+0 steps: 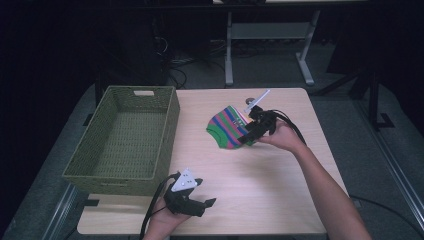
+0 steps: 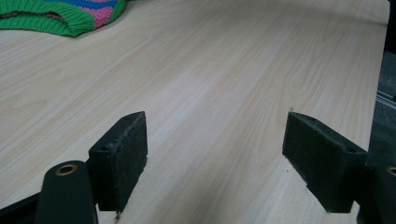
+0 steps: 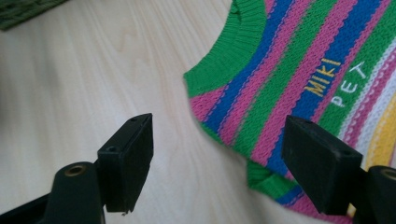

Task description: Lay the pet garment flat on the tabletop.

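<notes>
Pale wood-grain worktop (image 1: 280,195) carries everything in play, with a green woven basket (image 1: 125,140) sitting on its left side, open at the top and holding nothing that the high view lets me see. Just right of the basket, toward the far middle of the worktop, lies a small striped knitted sweater (image 1: 227,129), flat, in bands of green, pink, blue, white and yellow; the right gripper view shows yellow and white lettering stitched on it (image 3: 322,77) and a ribbed green neck band (image 3: 233,51). It looks light, soft and floppy, so it would probably sag and fold once lifted; a pinch through a doubled edge, such as the ribbed band or the hem nearest the claw, seems a safer hold than the flat middle. The right claw (image 3: 219,163) hovers over the sweater's near edge, jaws spread wide, holding nothing. The left claw (image 2: 215,158) rests near the front edge of the worktop, well apart from the sweater, jaws likewise wide and bare
</notes>
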Action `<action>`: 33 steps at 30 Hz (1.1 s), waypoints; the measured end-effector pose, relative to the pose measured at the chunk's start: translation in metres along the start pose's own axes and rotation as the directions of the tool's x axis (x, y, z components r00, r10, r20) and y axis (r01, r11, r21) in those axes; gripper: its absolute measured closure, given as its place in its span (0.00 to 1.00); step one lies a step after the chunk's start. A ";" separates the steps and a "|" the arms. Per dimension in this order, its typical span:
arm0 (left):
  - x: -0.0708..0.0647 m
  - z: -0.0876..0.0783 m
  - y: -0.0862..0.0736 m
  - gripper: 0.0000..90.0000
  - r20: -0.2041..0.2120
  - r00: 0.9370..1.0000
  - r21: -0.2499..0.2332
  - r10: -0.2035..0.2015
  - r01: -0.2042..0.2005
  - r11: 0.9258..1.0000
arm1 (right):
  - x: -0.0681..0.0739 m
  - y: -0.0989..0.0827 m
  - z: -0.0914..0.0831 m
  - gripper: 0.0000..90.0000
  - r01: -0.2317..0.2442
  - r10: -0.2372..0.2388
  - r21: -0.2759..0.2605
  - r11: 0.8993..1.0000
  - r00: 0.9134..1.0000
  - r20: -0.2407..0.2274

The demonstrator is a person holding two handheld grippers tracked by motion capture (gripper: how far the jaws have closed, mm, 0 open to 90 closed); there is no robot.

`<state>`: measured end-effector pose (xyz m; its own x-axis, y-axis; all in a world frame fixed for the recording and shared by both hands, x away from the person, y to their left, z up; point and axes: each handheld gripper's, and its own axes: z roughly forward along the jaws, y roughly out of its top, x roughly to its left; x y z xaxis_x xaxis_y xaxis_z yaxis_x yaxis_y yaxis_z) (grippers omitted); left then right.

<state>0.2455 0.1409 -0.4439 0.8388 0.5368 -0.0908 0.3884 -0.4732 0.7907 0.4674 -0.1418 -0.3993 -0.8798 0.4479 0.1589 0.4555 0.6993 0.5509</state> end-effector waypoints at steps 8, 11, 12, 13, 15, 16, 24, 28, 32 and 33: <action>0.003 -0.001 0.000 0.24 0.001 1.000 0.001 -0.004 0.004 1.000 | -0.008 0.017 0.018 0.30 -0.024 0.022 0.049 0.999 0.999 0.034; 0.003 -0.001 0.000 0.24 0.002 1.000 -0.002 -0.007 0.007 1.000 | -0.012 0.017 0.025 0.31 -0.044 0.041 0.052 0.998 0.998 0.047; 0.004 0.000 0.000 0.24 0.006 1.000 -0.003 -0.009 0.009 1.000 | -0.013 0.016 0.028 0.31 -0.046 0.042 0.058 0.997 0.997 0.059; 0.004 0.000 0.000 0.24 0.008 1.000 -0.001 -0.010 0.010 1.000 | -0.014 0.016 0.031 0.31 -0.048 0.044 0.062 0.997 0.997 0.064; 0.003 0.001 0.000 0.24 0.008 1.000 0.002 -0.009 0.009 1.000 | -0.015 0.016 0.034 0.31 -0.049 0.045 0.068 0.996 0.996 0.072; 0.003 0.001 0.000 0.24 0.011 1.000 0.003 -0.006 0.006 1.000 | -0.018 0.016 0.039 0.32 -0.051 0.045 0.076 0.996 0.995 0.085; 0.005 0.002 0.001 0.24 0.016 1.000 0.002 -0.008 0.008 1.000 | -0.026 0.012 0.059 0.40 -0.098 0.082 0.100 0.990 0.986 0.147; 0.004 0.004 0.000 0.25 0.011 1.000 0.007 -0.004 0.004 1.000 | -0.027 0.011 0.062 0.48 -0.124 0.107 0.084 0.989 0.978 0.179; 0.004 0.002 0.001 0.25 0.012 1.000 -0.001 -0.005 0.005 1.000 | -0.022 0.012 0.063 0.55 -0.102 0.078 0.105 0.989 0.973 0.216; 0.004 0.002 0.001 0.25 0.012 1.000 -0.001 -0.005 0.005 1.000 | -0.022 0.012 0.063 0.55 -0.102 0.078 0.105 0.989 0.973 0.216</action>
<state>0.2498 0.1409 -0.4452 0.8416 0.5304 -0.1023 0.3923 -0.4700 0.7907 0.5006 -0.1083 -0.4482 -0.7915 0.6108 0.0201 0.5548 0.7044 0.4427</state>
